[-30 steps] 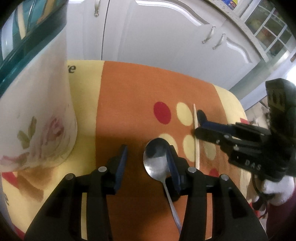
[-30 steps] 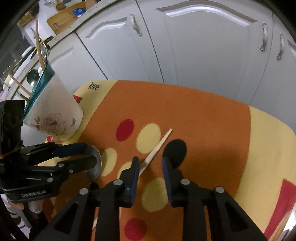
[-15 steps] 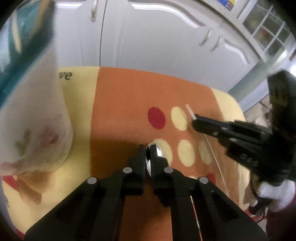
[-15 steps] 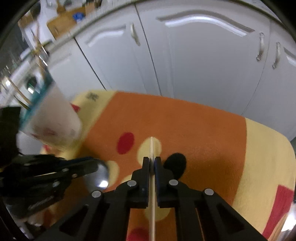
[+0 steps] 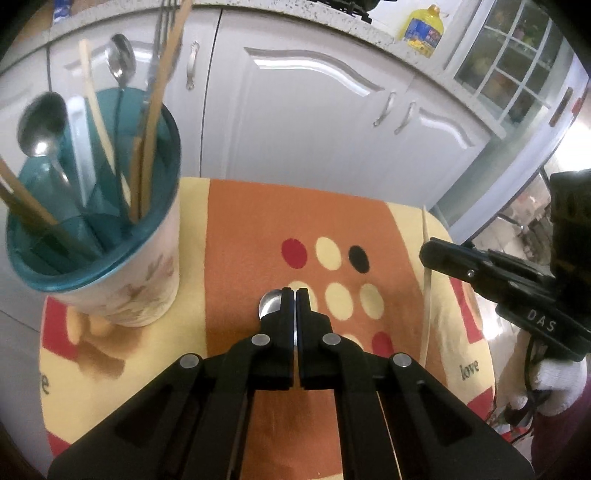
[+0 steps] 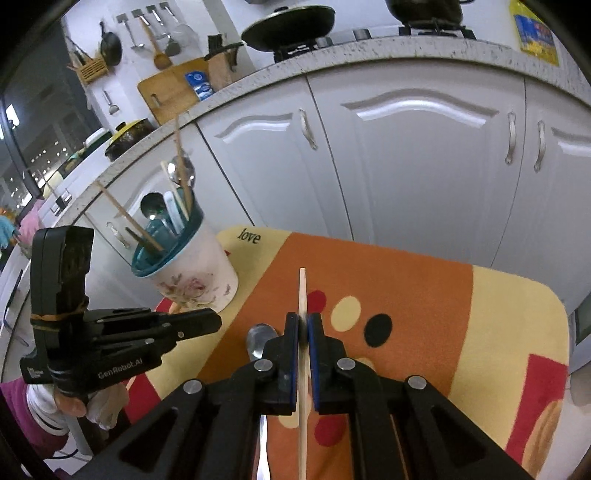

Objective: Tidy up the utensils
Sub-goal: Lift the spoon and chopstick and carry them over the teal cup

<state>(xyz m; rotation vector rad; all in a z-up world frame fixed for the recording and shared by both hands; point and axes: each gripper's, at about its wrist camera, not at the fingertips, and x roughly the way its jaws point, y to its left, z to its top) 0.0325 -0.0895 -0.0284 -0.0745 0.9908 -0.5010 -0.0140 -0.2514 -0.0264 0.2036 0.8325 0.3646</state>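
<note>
Two grippers, left gripper (image 5: pixel 295 295) and right gripper (image 6: pixel 303 321). One loose spoon (image 5: pixel 269 302), one loose chopstick (image 6: pixel 302 295), one holder cup (image 5: pixel 147 291). Roughly two spoons and several sticks standing inside.

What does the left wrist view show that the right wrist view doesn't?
Only the left wrist view: the inside of the utensil cup, with its teal dividers, and an oil bottle on the counter. Only the right wrist view: the pan on the stove and a cutting board. Both: the spoon in the left gripper, the chopstick in the right gripper, and the mat.
</note>
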